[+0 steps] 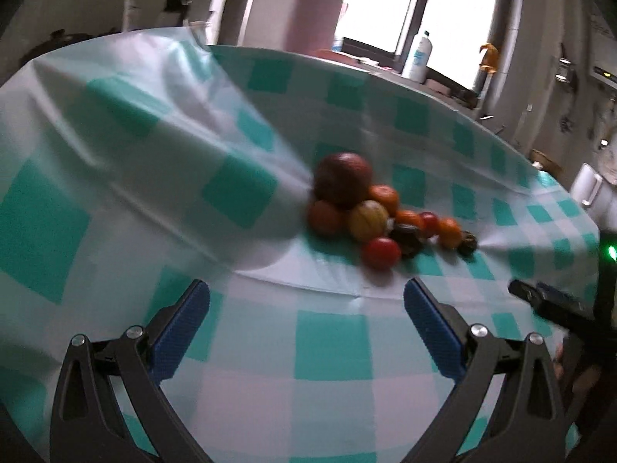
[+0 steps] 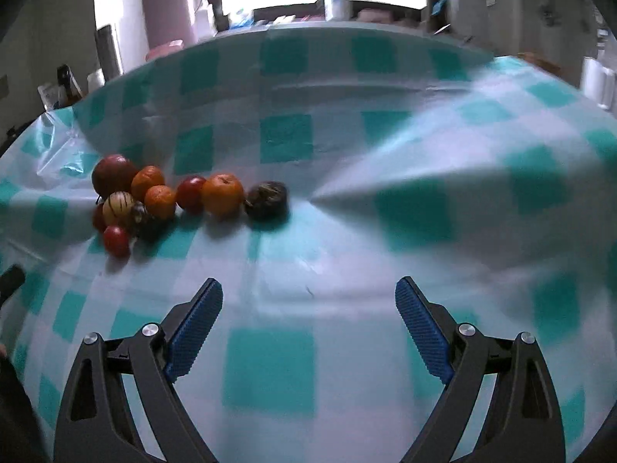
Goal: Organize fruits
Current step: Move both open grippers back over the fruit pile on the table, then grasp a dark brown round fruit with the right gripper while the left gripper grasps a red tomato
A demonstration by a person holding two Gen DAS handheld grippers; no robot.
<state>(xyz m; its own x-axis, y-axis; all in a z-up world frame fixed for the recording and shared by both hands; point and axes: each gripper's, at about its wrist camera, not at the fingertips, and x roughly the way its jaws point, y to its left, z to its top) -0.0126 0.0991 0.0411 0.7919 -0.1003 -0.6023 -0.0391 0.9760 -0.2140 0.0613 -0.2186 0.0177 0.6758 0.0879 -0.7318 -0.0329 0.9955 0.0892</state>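
Note:
Several fruits lie in a heap on the teal-and-white checked tablecloth [image 1: 331, 351]. A big dark red fruit [image 1: 342, 179] tops the heap, with a yellow striped one [image 1: 367, 220], oranges [image 1: 383, 197] and small red ones [image 1: 381, 252] around it. In the right wrist view the same heap sits at the left: the dark red fruit [image 2: 112, 174], an orange [image 2: 223, 192] and a dark brown fruit [image 2: 267, 198] at its right end. My left gripper [image 1: 306, 297] stands open short of the heap, nothing between its fingers. My right gripper [image 2: 309, 295] is open wide over bare cloth.
The cloth [image 2: 270, 370] is creased, with raised folds at the left [image 1: 216, 123] and right [image 2: 385, 181]. Behind the table stand a pink container [image 1: 318, 7], a white bottle [image 1: 418, 54] and a bright window. The other gripper's dark tip [image 1: 540, 299] shows at the right edge.

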